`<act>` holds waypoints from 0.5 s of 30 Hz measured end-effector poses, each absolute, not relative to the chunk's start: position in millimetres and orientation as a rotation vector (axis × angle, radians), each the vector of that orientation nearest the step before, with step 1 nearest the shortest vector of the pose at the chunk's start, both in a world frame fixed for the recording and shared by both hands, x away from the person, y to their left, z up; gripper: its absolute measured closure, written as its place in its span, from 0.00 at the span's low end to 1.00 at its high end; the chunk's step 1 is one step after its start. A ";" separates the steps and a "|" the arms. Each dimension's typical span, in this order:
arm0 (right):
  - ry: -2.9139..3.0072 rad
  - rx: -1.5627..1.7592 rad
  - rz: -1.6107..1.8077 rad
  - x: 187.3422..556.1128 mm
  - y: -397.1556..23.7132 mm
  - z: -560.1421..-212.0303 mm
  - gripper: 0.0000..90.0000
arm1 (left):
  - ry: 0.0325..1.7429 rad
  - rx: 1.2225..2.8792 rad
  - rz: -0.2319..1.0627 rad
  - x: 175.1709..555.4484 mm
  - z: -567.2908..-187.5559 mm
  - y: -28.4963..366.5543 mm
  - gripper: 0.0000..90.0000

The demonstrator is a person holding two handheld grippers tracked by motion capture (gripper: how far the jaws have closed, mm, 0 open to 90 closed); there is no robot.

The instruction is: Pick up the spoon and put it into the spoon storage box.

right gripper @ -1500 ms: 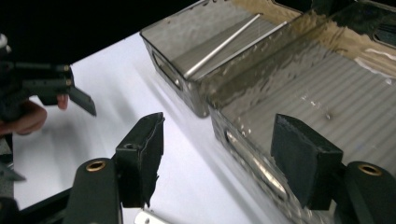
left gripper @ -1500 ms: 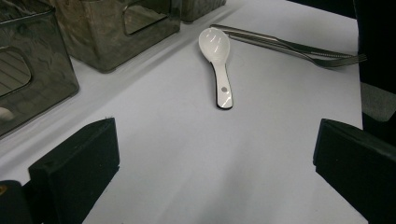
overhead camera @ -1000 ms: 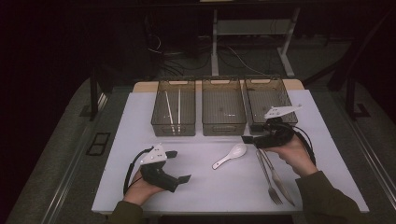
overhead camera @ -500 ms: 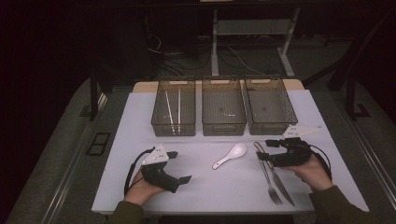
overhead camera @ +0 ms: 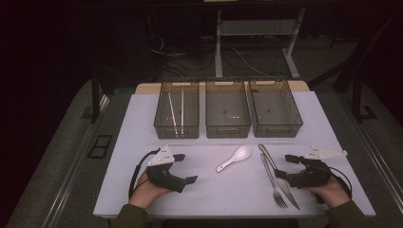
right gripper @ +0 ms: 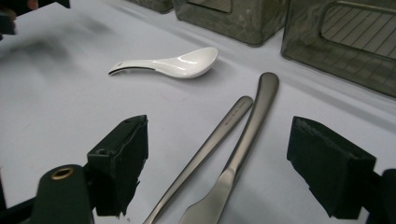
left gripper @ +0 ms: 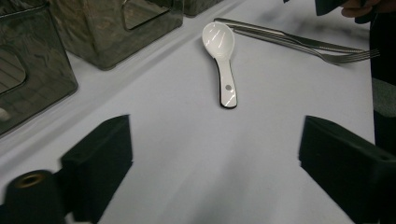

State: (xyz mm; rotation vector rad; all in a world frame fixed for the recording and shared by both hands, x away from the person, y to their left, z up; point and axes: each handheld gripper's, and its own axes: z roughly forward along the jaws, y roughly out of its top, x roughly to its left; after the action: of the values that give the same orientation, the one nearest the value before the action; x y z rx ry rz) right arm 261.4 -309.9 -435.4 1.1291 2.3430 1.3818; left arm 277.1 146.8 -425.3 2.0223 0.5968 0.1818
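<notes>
A white surface (overhead camera: pixel 142 123) fills the middle of the high view. Along its upper edge stand three clear bins (overhead camera: pixel 227 108) side by side, touching. Lower centre lies a white spoon (overhead camera: pixel 234 158), bowl toward the upper right. Just right of it a knife (overhead camera: pixel 278 175) and a fork (overhead camera: pixel 271 181) lie close together, handles toward the bins.

Spoon (overhead camera: pixel 234 158) in front of the middle bin (overhead camera: pixel 227 108), fork (overhead camera: pixel 272 178) and knife (overhead camera: pixel 279 176) right of spoon (side by side, touching)
</notes>
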 end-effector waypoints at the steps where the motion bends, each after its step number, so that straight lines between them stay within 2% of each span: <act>1: 2.344 1.120 1.381 260.4 -309.7 -435.8 0.23 | 0.591 2.027 0.184 278.0 -424.2 144.8 0.18; 4: 2.343 1.096 1.375 260.7 -307.9 -436.3 0.23 | 0.578 2.027 0.197 280.5 -421.4 137.0 0.29; 9: 2.347 1.092 1.369 260.1 -306.1 -436.6 0.23 | 0.570 2.027 0.190 286.0 -419.2 124.2 0.38; 15: 2.324 1.099 1.368 260.1 -306.9 -435.8 0.23 | 0.574 2.017 0.157 292.7 -418.1 113.5 0.56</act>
State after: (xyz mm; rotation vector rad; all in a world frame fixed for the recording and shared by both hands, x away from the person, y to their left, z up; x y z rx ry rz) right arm 260.1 -306.9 -435.8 1.0989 2.3236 1.3682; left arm 292.7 113.5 -418.1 2.0174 0.5738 0.1570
